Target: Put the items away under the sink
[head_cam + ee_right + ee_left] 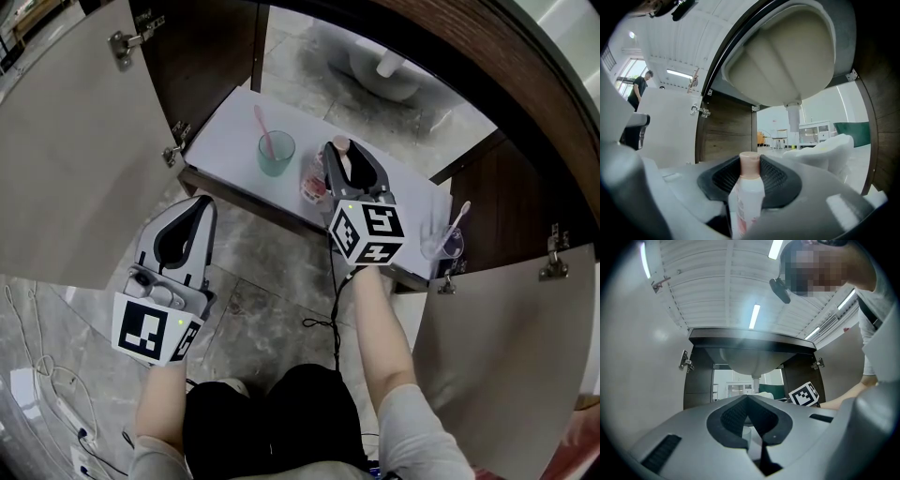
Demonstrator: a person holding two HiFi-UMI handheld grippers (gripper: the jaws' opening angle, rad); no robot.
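My right gripper [342, 152] [750, 160] is shut on a white bottle with a pink cap [313, 180] [746, 194], held upright over the front of the white cabinet shelf [225, 131]. I cannot tell whether the bottle rests on the shelf. A green cup with a pink toothbrush [276, 153] stands on the shelf just left of the bottle. A clear cup with a toothbrush [442, 242] stands at the shelf's right end. My left gripper [200, 204] [748, 398] hangs in front of the shelf's left part, jaws shut with nothing between them.
Both cabinet doors are swung open, the left door [66, 141] and the right door [506, 347]. The sink basin [783, 56] and its drain pipe [794, 117] hang above the shelf. A black cable [323, 323] lies on the marble floor.
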